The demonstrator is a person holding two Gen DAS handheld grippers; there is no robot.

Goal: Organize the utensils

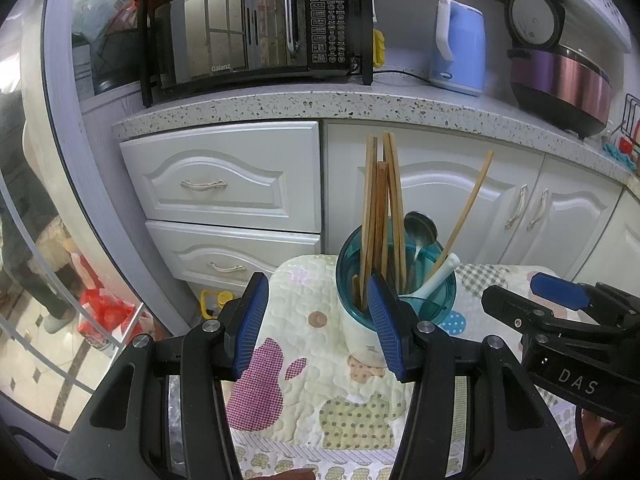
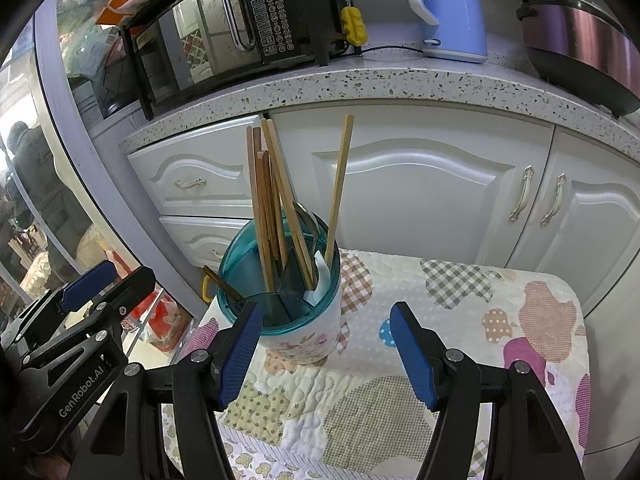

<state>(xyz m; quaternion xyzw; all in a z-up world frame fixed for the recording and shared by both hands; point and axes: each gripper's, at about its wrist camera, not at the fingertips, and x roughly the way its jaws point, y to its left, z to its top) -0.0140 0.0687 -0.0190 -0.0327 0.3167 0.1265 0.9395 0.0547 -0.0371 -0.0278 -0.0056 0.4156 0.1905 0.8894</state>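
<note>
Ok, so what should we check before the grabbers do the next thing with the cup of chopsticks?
1. Utensil holder upright on the quilted mat: ok.
2. Chopsticks, metal spoon and white spoon inside the holder: ok.
3. Left gripper open, nothing between its fingers: ok.
4. Right gripper open and empty: ok.
5. Loose utensils left on the mat: none seen, but the grippers hide part of it: cannot tell.
</note>
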